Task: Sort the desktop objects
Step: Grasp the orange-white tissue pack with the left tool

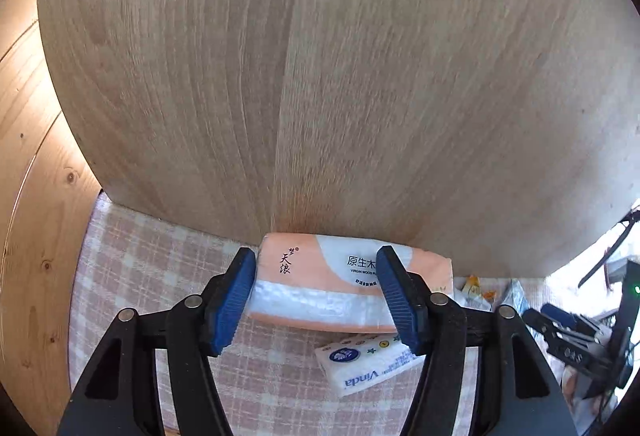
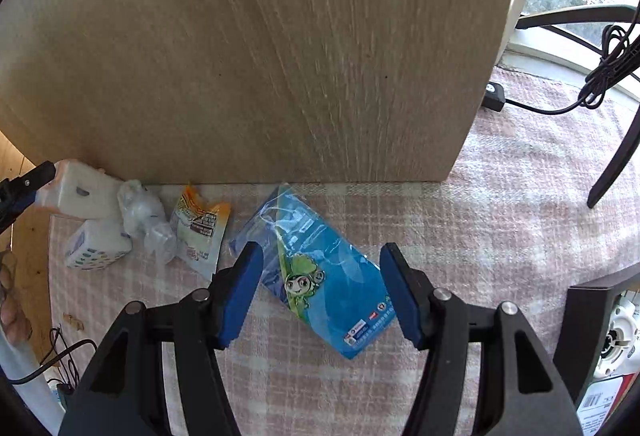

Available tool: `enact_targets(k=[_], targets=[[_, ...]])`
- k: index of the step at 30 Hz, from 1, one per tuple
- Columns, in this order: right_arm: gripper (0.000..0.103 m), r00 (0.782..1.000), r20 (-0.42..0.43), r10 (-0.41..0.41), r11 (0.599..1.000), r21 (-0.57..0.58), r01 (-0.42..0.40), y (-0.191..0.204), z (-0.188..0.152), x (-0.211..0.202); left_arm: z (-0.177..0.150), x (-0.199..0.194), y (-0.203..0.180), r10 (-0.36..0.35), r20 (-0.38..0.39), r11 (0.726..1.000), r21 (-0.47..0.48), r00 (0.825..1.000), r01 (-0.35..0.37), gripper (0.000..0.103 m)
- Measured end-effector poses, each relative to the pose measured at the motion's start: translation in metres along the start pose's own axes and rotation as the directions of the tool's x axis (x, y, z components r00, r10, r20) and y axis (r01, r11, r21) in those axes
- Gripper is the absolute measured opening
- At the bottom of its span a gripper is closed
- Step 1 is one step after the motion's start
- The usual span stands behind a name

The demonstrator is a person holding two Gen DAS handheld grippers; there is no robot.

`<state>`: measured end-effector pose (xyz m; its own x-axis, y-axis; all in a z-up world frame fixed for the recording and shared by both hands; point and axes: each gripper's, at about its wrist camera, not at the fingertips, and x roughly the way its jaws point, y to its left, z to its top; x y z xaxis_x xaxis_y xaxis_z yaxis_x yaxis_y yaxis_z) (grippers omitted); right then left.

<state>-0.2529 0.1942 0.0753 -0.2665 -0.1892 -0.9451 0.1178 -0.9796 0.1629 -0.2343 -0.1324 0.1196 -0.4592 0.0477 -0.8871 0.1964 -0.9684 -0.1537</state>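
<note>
An orange and white tissue pack (image 1: 340,276) lies on the pink checked cloth (image 1: 160,260) against an upright wooden board (image 1: 320,75). My left gripper (image 1: 316,276) stands open over it, the left pad at the pack's end and the right pad across its top. A small white Vinda tissue pack (image 1: 360,364) lies just in front. My right gripper (image 2: 322,276) is open above a blue packet with a green cartoon figure (image 2: 320,272), which lies flat on the cloth (image 2: 520,215). In the right wrist view the tissue pack (image 2: 80,191) and a left finger (image 2: 24,183) show at the far left.
Crumpled clear plastic (image 2: 148,224) and an orange snack sachet (image 2: 200,228) lie between the two packs and the blue packet. The board (image 2: 280,55) blocks the way ahead. A black chair leg (image 2: 616,155), a black adapter (image 2: 494,95) with cable and a white appliance (image 2: 616,340) stand on the right.
</note>
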Motion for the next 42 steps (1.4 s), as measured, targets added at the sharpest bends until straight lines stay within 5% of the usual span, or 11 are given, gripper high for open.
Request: enact_targets(k=[8,12,25,36,42], targets=[[0.06,1.0,-0.029,-0.005,0.997,-0.079,0.003,0.008,-0.013,-0.003,-0.038,-0.021,0.004,-0.046,-0.103,0.993,0.108,0.994,0.057,0.065],[0.06,0.998,0.024,0.055,0.998,-0.045,-0.054,0.009,-0.003,-0.021,-0.031,-0.038,0.012,0.0,-0.024,0.997,0.083,1.0,0.002,0.063],[0.06,0.992,0.086,0.097,0.994,-0.057,-0.092,0.067,0.008,-0.002,-0.015,0.014,0.017,0.012,-0.031,0.999,-0.037,0.999,-0.013,0.065],[0.059,0.992,0.059,0.113,0.989,-0.1,-0.107,0.101,0.003,0.016,-0.037,0.023,0.013,-0.102,-0.035,0.99,-0.104,0.994,0.098,0.069],[0.042,0.997,-0.003,0.077,0.97,-0.232,-0.076,0.099,-0.016,0.015,-0.065,0.017,0.012,-0.178,-0.055,0.977,-0.131,0.983,0.17,0.074]])
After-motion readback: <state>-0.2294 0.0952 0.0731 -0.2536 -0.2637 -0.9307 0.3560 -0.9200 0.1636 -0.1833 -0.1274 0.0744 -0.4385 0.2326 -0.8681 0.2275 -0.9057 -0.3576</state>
